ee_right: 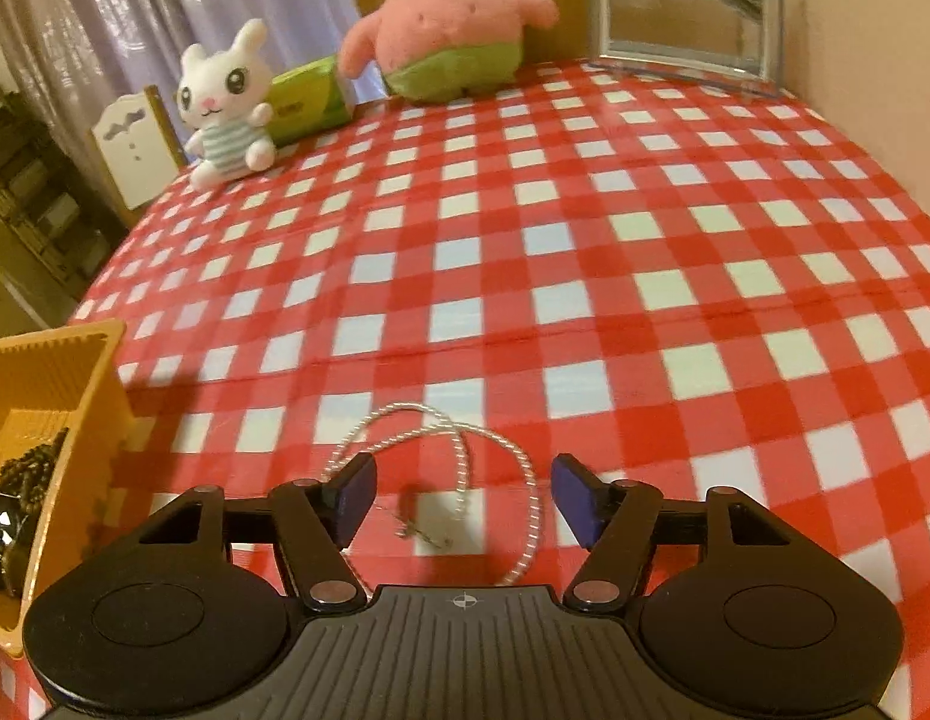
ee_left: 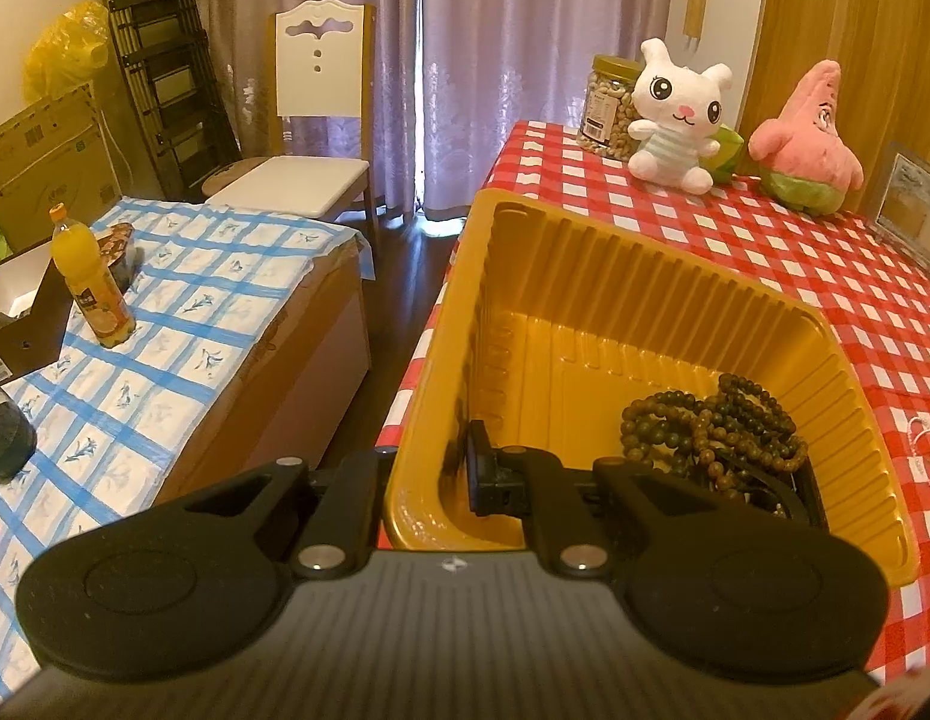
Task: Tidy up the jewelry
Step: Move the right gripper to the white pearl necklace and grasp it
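Note:
A yellow plastic tray (ee_left: 645,276) stands on the red checked table and holds dark wooden bead bracelets (ee_left: 714,429) in its near right corner. My left gripper (ee_left: 432,480) is shut on the tray's near left wall, one finger outside and one inside. In the right wrist view a white pearl necklace (ee_right: 465,456) with a small metal pendant lies looped on the cloth. My right gripper (ee_right: 465,498) is open and low over it, its blue pads (ee_right: 354,495) on either side of the loop. The tray (ee_right: 51,360) shows at the left there.
Toward the back of the table stand a white bunny plush (ee_left: 681,114), a pink star plush (ee_left: 810,138), a nut jar (ee_left: 609,105), a green box (ee_right: 309,96) and a picture frame (ee_right: 687,12). A lower table with an orange juice bottle (ee_left: 90,276) is left of the tray.

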Demonstrator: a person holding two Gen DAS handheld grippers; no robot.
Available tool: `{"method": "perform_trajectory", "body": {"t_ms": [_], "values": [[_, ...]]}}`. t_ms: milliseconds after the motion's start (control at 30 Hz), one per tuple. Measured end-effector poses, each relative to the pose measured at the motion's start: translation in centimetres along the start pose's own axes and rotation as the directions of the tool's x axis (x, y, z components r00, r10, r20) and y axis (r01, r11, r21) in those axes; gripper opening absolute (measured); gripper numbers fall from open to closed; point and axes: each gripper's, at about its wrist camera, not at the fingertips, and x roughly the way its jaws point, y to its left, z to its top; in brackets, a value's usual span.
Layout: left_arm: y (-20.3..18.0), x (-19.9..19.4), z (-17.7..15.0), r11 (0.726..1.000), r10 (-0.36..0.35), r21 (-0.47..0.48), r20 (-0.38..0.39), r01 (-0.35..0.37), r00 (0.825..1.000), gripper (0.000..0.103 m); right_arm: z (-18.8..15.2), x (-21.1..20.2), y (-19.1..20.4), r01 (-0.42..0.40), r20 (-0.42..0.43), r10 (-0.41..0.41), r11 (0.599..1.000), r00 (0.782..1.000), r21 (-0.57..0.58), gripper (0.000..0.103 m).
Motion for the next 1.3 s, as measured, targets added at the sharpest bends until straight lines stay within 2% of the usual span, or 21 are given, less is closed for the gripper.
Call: {"method": "perform_trajectory", "body": {"t_ms": [267,600,867,1300], "values": [[-0.1,0.0,-0.2,1.0,0.011,-0.011,-0.003,-0.011,1.0,0.009,-1.4,0.6,4.4,-0.109,-0.048,0.103,0.984,0.993,-0.138,0.065],[-0.1,-0.1,-0.3,1.0,0.014,-0.015,-0.005,-0.014,1.0,0.009,-3.6,0.6,8.3,-0.191,-0.113,0.166,0.945,0.98,-0.266,0.065],[-0.1,-0.1,-0.3,1.0,0.014,-0.015,-0.006,-0.014,1.0,0.009,-2.4,0.8,6.9,-0.092,-0.055,0.082,0.968,0.995,-0.232,0.064],[-0.1,-0.1,-0.4,1.0,0.014,-0.015,-0.006,-0.014,1.0,0.009,-0.4,3.4,7.7,-0.056,-0.026,0.05,0.928,0.998,-0.368,0.047]]}}
